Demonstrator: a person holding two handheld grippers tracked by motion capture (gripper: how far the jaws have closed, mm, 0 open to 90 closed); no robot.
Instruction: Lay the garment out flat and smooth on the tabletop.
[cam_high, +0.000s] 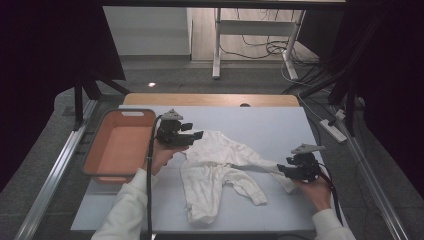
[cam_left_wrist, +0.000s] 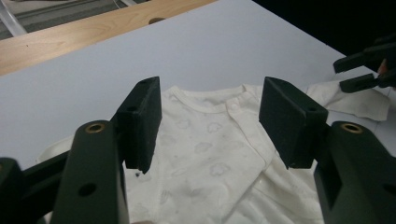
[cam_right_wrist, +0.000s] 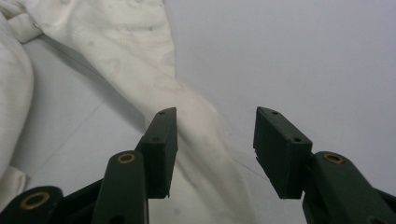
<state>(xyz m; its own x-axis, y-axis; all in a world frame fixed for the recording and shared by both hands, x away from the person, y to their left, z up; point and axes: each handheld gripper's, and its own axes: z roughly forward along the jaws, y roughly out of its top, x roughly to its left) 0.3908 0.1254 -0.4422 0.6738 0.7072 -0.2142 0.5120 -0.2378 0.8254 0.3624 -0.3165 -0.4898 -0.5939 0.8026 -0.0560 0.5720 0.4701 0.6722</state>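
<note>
Now, closest to the camera, two white sleeves came up from the bottom edge onto the pale grey table (cam_high: 280, 125), and the white baby garment (cam_high: 220, 167) lay spread across the middle of that surface, one leg trailing toward the near edge. The right gripper (cam_high: 281, 170) sat low at the right side of the table, jaws parted about halfway with nothing clamped; the garment's long sleeve (cam_right_wrist: 205, 154) ran on the table between them, and neither pad pressed on it. The left gripper (cam_high: 199, 134) hovered at the garment's upper left, jaws standing well apart and empty, the snap-fronted chest (cam_left_wrist: 210, 149) showing below the gap. The cloth looked soft and creased, cream-white with a faint printed pattern, a ribbed neckline and a row of small snaps down the front. To the left of the garment an orange basket (cam_high: 118, 150) with a grey rim rested on the table. Beyond the grey surface ran a strip of wooden board (cam_high: 210, 99), then grey floor, a white desk frame (cam_high: 218, 45) and loose cables (cam_high: 260, 50) at the back of the room.
</note>
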